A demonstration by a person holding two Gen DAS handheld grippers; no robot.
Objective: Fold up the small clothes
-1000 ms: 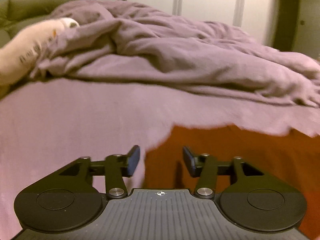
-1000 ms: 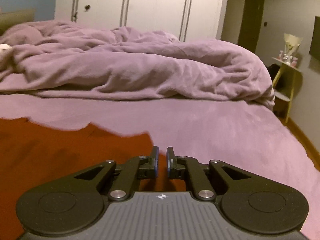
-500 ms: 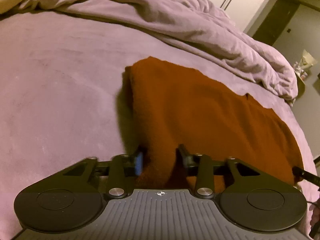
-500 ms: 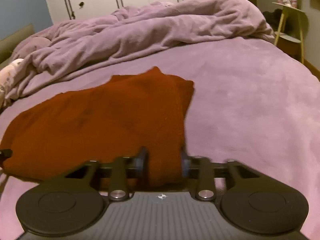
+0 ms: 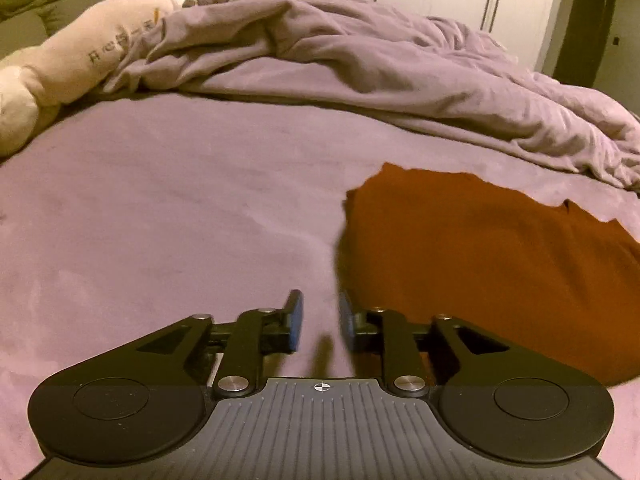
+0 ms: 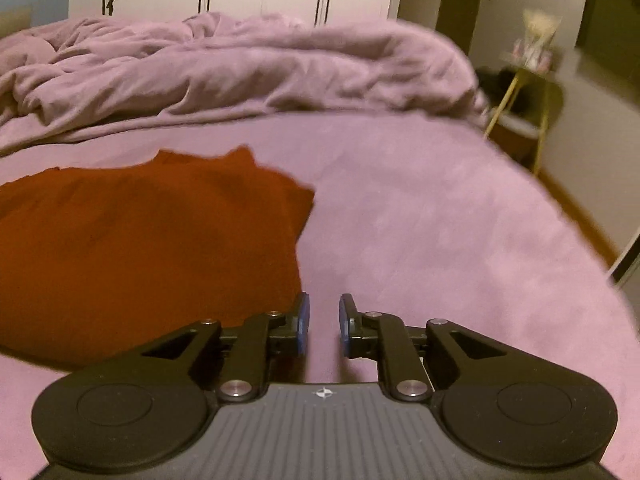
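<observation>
The rust-orange garment (image 5: 480, 264) lies flat on the purple bed (image 5: 160, 220), between my 2 grippers. My left gripper (image 5: 319, 320) and right gripper (image 6: 323, 322) hold nothing, jaws parted. I judge both should pinch matching edges evenly before folding.

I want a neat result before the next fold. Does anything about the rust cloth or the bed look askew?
The rust-orange cloth lies flat on the purple sheet, but its far edge is jagged, with a small notch near one end. Both the left gripper and the right gripper are open and empty. The duvet behind is rumpled.
</observation>
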